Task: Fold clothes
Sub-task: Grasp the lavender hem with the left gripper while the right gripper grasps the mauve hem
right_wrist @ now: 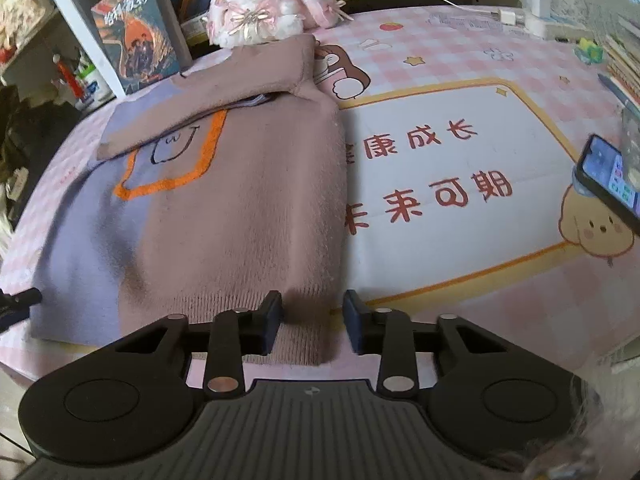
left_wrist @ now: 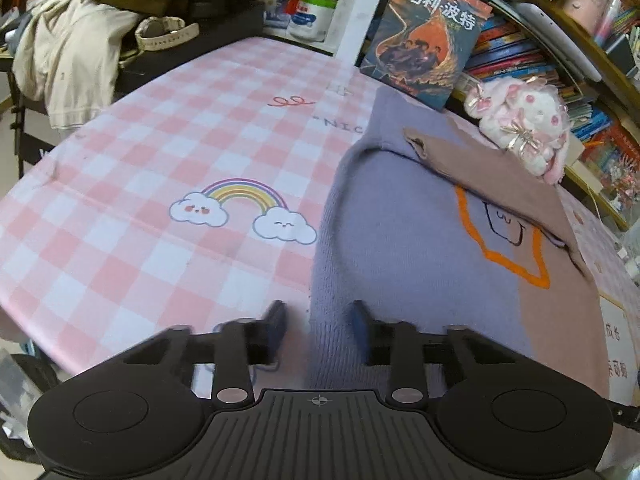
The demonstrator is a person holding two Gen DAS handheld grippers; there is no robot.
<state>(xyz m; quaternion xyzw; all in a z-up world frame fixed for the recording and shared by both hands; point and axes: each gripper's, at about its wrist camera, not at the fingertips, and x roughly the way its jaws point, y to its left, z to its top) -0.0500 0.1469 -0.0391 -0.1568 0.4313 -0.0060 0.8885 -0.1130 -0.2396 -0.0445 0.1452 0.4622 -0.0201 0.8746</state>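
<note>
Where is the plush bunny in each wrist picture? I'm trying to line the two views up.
Left wrist view: plush bunny at the upper right, just beyond the sweater's folded brown sleeve, in front of the bookshelf.
Right wrist view: plush bunny at the top centre, behind the sweater.
Shared landmark: the upright Harry Potter book, left of the bunny in both.
</note>
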